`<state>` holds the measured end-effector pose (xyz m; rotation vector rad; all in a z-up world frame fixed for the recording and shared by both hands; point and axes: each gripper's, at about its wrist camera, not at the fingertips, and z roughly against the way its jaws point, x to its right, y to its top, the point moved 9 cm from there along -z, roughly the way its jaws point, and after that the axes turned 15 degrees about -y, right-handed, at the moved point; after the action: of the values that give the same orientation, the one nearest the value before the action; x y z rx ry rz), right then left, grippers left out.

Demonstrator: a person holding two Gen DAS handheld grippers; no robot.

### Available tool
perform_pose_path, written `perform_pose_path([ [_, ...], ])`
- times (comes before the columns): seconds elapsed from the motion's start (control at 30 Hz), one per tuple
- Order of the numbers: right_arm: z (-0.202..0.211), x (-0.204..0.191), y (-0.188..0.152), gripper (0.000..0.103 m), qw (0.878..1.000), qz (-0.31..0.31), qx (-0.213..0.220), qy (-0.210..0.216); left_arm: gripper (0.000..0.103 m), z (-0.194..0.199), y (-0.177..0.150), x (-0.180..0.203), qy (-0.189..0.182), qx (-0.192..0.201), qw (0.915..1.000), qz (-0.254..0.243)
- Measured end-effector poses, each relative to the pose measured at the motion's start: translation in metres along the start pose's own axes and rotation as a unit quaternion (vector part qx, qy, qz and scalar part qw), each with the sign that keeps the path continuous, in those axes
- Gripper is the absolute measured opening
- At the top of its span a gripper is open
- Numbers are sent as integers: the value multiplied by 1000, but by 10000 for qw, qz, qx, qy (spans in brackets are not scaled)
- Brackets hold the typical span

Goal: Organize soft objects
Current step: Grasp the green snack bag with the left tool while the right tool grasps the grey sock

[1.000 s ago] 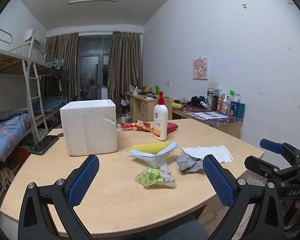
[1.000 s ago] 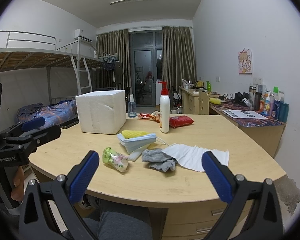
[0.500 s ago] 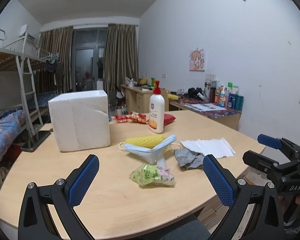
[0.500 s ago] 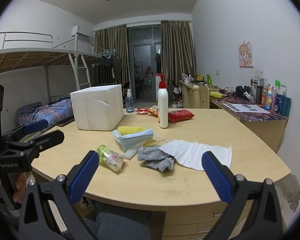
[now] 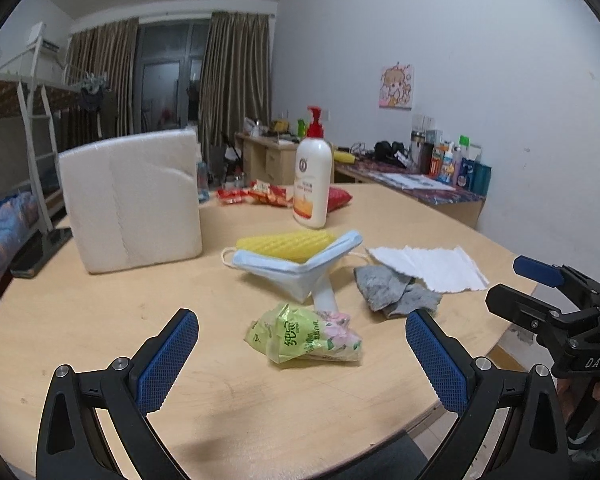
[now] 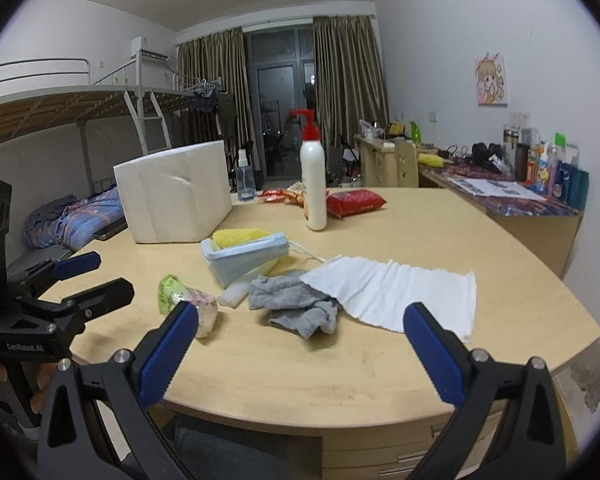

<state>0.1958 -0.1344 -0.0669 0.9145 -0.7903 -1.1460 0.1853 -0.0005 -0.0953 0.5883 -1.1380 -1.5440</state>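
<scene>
The left gripper (image 5: pixel 302 354) gapes wide and empty just above the surface (image 5: pixel 100 320), a green tissue packet (image 5: pixel 304 336) between its fingers; farther off lie a face mask (image 5: pixel 300 268) and grey cloth (image 5: pixel 396 292). The right gripper (image 6: pixel 300 356) gapes wide and empty too, the grey cloth (image 6: pixel 296 304) ahead, touching a white paper towel (image 6: pixel 392 292) to its right.
</scene>
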Motion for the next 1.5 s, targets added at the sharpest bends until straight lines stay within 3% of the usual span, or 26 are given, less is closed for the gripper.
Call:
perform_pose_path([
  [0.4, -38, -4, -6, 103, 9990, -68, -383, 226, 103, -46, -17, -24, -187, -488, 9981, 337],
  [0.8, -63, -9, -13, 102, 9973, 34, -687, 242, 98, -62, -23, -26, -549, -703, 9948, 501],
  [0.93, -67, -14, -14, 95, 9967, 101, -754, 293, 84, -66, -25, -21, -581, -776, 9943, 438],
  [1.23, -76, -20, -19, 78, 9951, 324, -904, 240, 71, -65, -26, -19, -586, -722, 9948, 416],
  [1.3, -77, -21, -19, 73, 9945, 360, -946, 266, 58, -65, -25, -19, -572, -693, 9950, 427],
  [1.5, -81, -26, -25, 56, 9924, 548, -1064, 289, 51, -65, -26, -19, -533, -690, 9955, 383],
])
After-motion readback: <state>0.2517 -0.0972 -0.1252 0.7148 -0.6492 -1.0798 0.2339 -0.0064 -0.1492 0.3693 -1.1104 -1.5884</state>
